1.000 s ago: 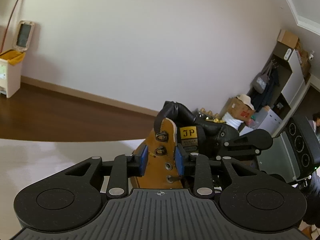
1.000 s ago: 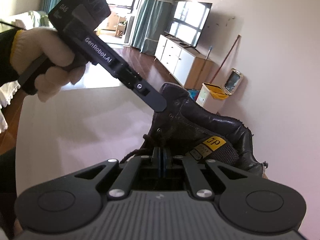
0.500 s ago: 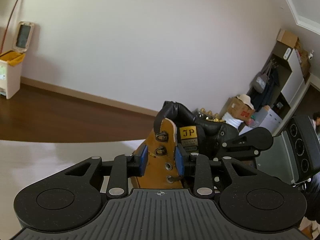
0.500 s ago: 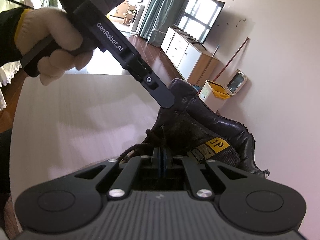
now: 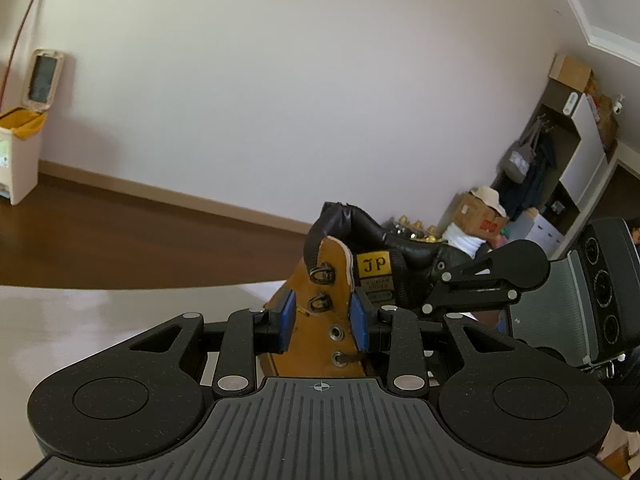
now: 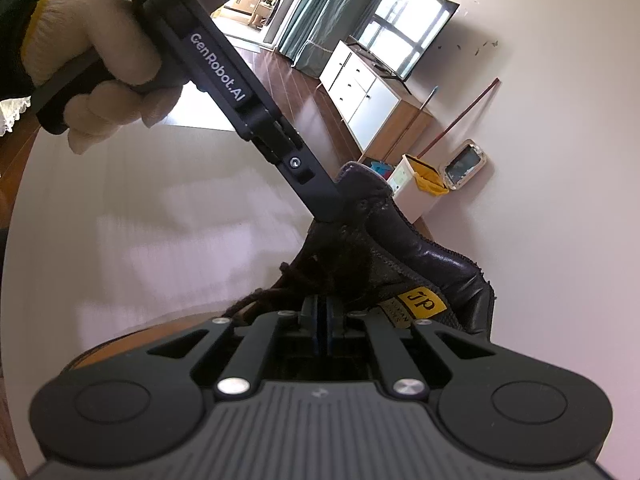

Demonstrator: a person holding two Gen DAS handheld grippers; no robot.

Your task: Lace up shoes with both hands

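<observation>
1. We work on a pale table [image 6: 120,248], with the boot [image 5: 320,320] standing at its near edge between our two tools. It has a tan leather upper and a dark padded collar with a yellow label [image 5: 375,265].

2. Our left gripper [image 5: 323,322] has its blue pads [image 5: 288,320] on either side of the tan eyelet flap [image 5: 320,304]. They sit against the leather at the level of the lower hook, so we judge this a steadying clamp that keeps the eyelets facing us.

3. Our right gripper [image 6: 321,330] sits low at the near side of the boot. Its jaws are opening, with only a narrow slit between the pads. The dark lace [image 6: 256,300] loops just left of and beyond the tips; whether any strand lies in the slit we cannot tell.

4. We judge the step in hand to be a release and regrip of the lace during threading. The two hooks [image 5: 322,274] look bare, and the lowest eyelet [image 5: 339,359] seems to carry lace.

5. The next move calls for finding the free lace end, pinching it close to its tip, and leading it to the next empty eyelet [image 5: 336,333] while the left clamp holds the flap steady.
</observation>
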